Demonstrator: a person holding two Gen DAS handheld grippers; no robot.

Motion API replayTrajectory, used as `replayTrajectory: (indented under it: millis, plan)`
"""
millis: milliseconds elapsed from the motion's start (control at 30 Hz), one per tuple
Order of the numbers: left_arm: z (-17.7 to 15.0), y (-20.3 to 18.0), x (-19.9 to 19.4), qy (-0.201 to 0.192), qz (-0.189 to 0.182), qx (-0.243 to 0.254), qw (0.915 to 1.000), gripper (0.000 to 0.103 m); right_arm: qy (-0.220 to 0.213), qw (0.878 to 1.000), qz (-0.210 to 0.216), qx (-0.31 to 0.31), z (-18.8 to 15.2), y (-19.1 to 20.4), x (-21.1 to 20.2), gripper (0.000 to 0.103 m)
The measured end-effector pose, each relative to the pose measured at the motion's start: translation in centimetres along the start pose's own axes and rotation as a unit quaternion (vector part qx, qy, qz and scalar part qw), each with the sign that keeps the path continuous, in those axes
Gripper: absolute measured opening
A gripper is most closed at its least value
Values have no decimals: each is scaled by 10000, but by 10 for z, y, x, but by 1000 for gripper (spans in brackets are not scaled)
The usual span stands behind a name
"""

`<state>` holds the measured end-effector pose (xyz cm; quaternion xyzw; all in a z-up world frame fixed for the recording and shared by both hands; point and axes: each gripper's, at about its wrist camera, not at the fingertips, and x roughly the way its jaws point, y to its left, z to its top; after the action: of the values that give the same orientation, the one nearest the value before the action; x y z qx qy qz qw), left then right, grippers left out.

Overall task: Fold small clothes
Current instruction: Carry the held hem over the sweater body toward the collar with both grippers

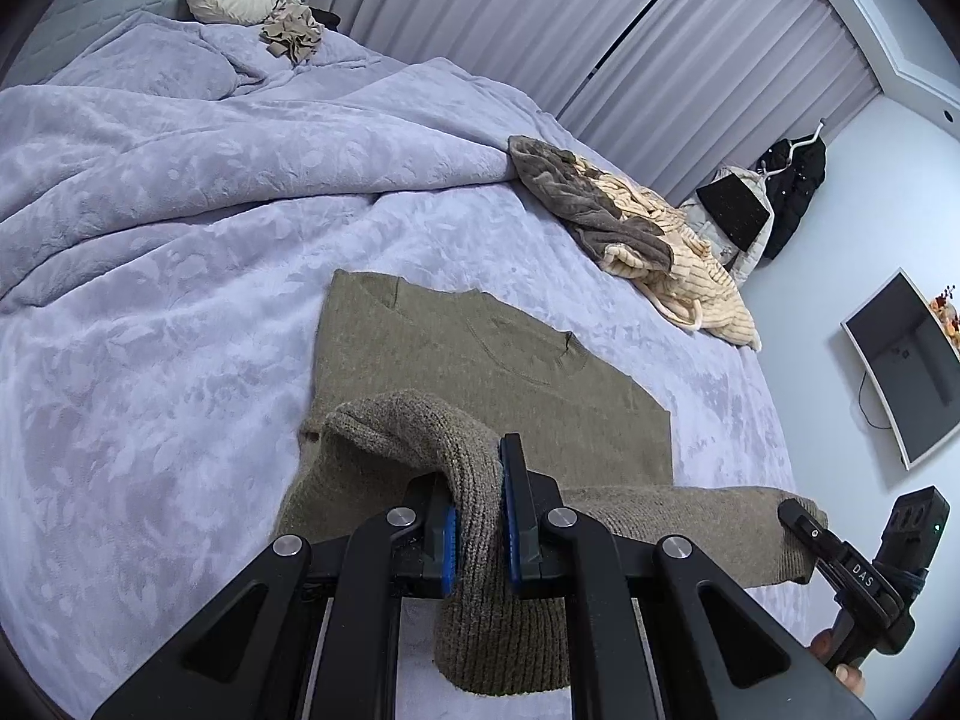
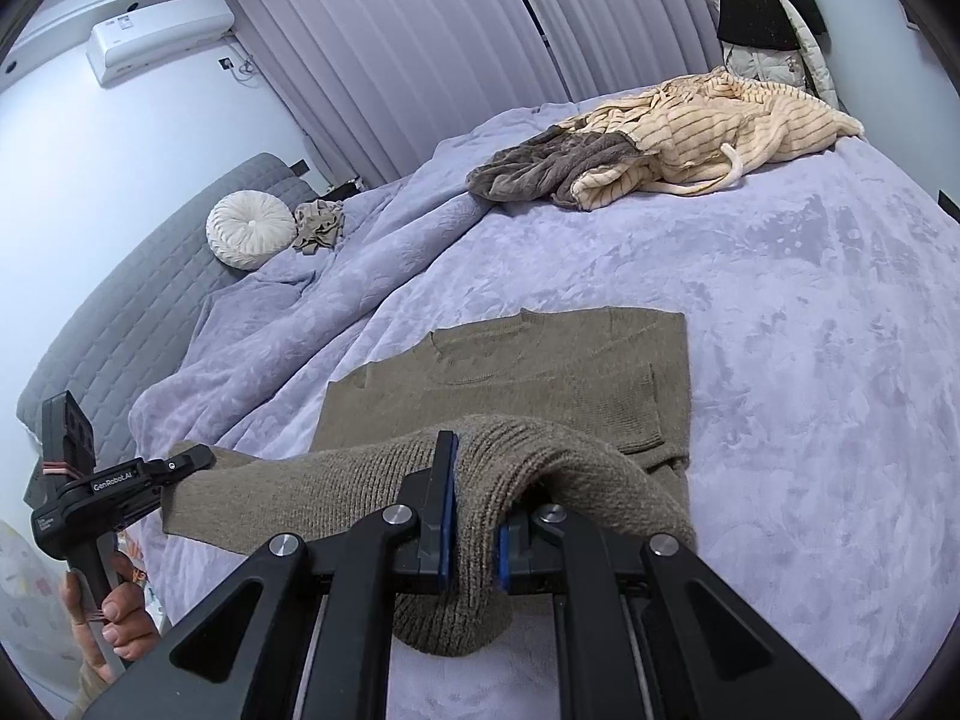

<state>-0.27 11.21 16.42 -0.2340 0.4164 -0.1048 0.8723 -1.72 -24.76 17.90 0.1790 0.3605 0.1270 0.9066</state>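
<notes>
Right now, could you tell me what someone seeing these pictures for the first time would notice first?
The olive knit sweater lying flat mid-bed on the lavender blanket, its near hem lifted. Both the left gripper and the right gripper are clamped on that hem. Beyond it, toward the curtains, sits a rumpled pile of cream striped and grey clothes.

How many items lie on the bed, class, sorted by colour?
Olive-brown: 1, the knit sweater, its lifted hem clamped by the left gripper and right gripper.
Cream striped: 1, the ribbed garment.
Dark grey: 1, the fleece garment.
Beige: 1, the crumpled cloth.
White: 1, the round cushion.
Total: 5
</notes>
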Motion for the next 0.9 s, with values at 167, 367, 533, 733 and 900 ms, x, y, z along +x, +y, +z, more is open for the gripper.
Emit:
replayTrajectory:
  millis: [167, 367, 533, 733, 900]
  plan:
    - [10, 1, 10, 51, 79, -19, 10000, 13, 84, 9999, -51, -56, 11, 3, 10, 11]
    - [20, -2, 29, 185, 279, 67, 9994, 13, 196, 9997, -116, -54, 23, 1, 24, 11]
    - [33, -5, 54, 379, 444, 140, 9982, 13, 398, 9989, -233, 57, 31, -4, 44, 11]
    - [49, 1, 85, 632, 476, -64, 9968, 13, 561, 9975, -202, 369, 47, -19, 67, 11]
    - [60, -2, 101, 696, 560, -35, 9960, 13, 680, 9964, -247, 441, 58, -26, 87, 11]
